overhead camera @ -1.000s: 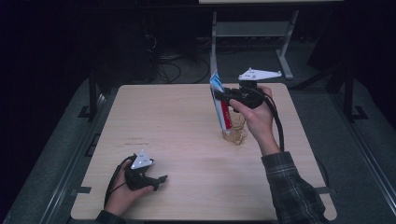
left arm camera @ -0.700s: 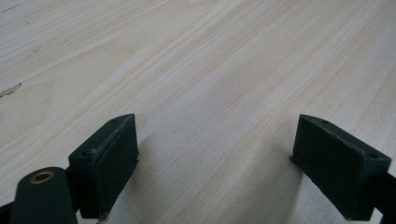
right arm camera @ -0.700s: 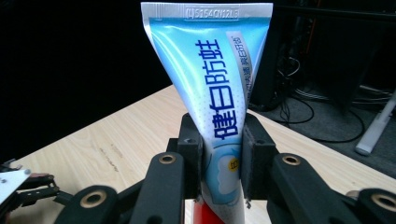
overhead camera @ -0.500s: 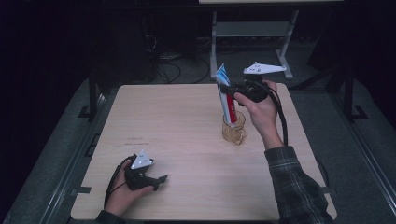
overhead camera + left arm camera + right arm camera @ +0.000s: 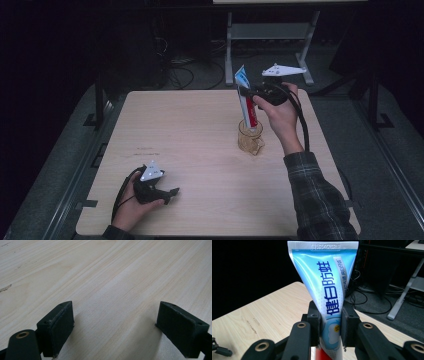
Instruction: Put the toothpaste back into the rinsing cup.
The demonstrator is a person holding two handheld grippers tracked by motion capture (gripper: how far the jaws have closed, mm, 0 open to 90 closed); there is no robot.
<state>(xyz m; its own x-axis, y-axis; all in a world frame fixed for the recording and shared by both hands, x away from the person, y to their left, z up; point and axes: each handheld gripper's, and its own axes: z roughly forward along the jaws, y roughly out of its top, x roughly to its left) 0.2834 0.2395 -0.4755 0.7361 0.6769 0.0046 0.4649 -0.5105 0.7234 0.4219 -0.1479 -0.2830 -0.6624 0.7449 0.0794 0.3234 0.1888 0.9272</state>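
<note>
One second back the toothpaste tube (image 5: 246, 102) hung tilted beside the cup (image 5: 250, 136) near the table's (image 5: 190, 135) far right corner; now the right gripper (image 5: 248, 93), pinching it, stands it nearly upright with its lower end in the cup, so release looks close; the left gripper (image 5: 172, 191) rests spread by the near edge.

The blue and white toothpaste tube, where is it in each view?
High view: blue and white toothpaste tube upper centre-right, standing over the clear glass cup.
Right gripper view: centre, clamped in the right claw.
Left gripper view: bare tabletop between open jaws.
Shared landmark: pale wooden table.
</note>
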